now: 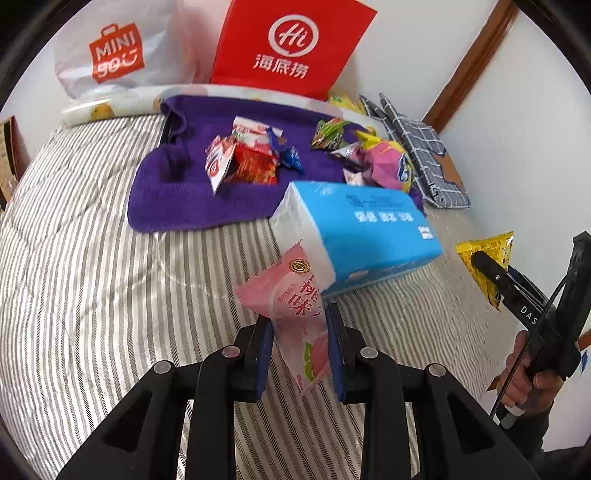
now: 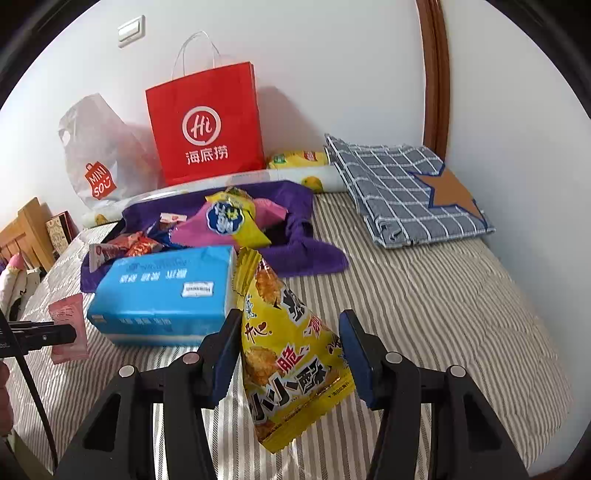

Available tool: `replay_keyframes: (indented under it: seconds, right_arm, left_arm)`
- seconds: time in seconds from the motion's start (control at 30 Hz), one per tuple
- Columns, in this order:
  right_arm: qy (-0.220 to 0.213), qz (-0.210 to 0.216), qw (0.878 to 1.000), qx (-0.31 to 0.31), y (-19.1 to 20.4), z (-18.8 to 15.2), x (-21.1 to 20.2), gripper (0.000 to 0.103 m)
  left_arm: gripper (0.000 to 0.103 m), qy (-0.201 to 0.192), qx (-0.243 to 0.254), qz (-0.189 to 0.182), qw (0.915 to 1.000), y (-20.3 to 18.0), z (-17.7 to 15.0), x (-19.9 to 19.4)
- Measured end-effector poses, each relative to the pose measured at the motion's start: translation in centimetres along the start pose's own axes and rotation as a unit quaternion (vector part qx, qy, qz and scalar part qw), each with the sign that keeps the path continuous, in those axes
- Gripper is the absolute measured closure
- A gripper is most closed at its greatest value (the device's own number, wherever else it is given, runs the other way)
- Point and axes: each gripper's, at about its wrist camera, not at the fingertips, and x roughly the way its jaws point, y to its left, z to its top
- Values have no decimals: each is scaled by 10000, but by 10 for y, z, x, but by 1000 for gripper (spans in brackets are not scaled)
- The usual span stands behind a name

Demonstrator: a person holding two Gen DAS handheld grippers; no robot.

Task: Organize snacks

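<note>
Your left gripper [image 1: 299, 347] clamps pink peach snack [image 1: 291, 306] above striped bed [image 1: 92, 277] | your right gripper [image 2: 291, 354] pinches yellow snack bag [image 2: 288, 354] | remaining snacks [image 1: 251, 158] on purple towel [image 1: 173, 199] near bed's far edge, behind blue tissue pack [image 1: 362, 232]

Home bedroom: striped quilted bed [image 2: 424, 295], wooden headboard [image 2: 22, 232], folded checked bedding [image 2: 399, 184], wall light switch [image 2: 131, 31].

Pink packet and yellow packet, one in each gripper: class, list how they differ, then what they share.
The pink packet is pale with a peach picture; the yellow packet is bright with bold black and red lettering. The pink one sits in the left gripper, the yellow in the right gripper. Both hang above the striped bed.
</note>
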Motion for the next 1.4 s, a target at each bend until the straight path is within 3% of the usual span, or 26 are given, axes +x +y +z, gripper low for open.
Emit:
replay_keyframes:
  seconds: [0.4, 1.27, 1.4]
  right_arm:
    - [-281, 40, 9994, -211, 10, 29, 2, 52]
    - [99, 80, 9998, -179, 8, 94, 91, 52]
    - [268, 283, 9991, -184, 12, 98, 107, 65]
  left_arm:
    - [76, -214, 211, -34, 9995, -15, 25, -4]
    - [76, -321, 155, 118, 9993, -7, 123, 15]
    - [76, -320, 182, 112, 9993, -8, 140, 24]
